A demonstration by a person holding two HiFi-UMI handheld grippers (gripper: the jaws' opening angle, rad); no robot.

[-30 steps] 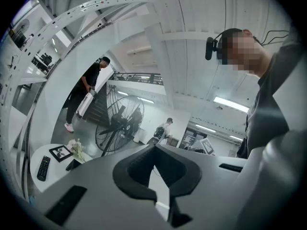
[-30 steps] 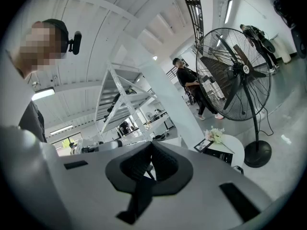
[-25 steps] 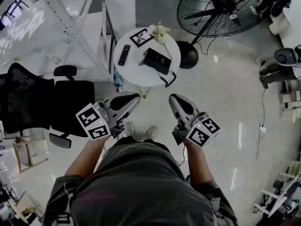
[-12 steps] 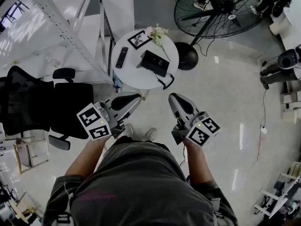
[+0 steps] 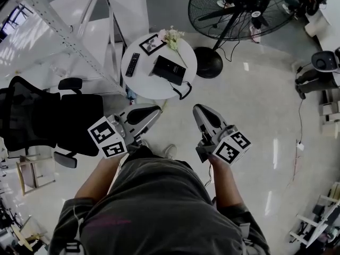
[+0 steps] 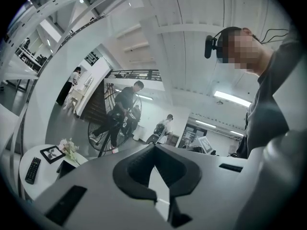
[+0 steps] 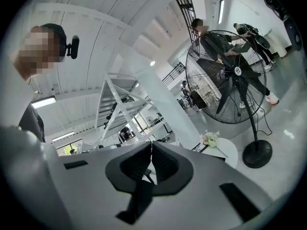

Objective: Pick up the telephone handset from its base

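In the head view the black telephone (image 5: 169,69) lies on a small round white table (image 5: 151,86), its handset resting on the base and its cord (image 5: 184,92) hanging over the near edge. Both grippers are held level in front of the person's waist, well short of the table. My left gripper (image 5: 157,110) and my right gripper (image 5: 197,109) are shut with nothing between the pads. In the left gripper view the pads (image 6: 144,164) meet at the tip, and the table (image 6: 19,183) sits low at the left. The right gripper view shows its pads (image 7: 164,163) closed too.
On the table are a remote (image 5: 132,64), a picture frame (image 5: 152,44) and flowers (image 5: 172,37). A large standing fan (image 5: 234,12) with its base (image 5: 208,62) stands right of the table. A black office chair (image 5: 48,120) and a white metal rack (image 5: 58,31) are at the left. People stand behind the fan.
The table and fan have drifted left and slightly up in the head view as the person steps. Both grippers keep their pose and stay shut. People near the fan have moved.
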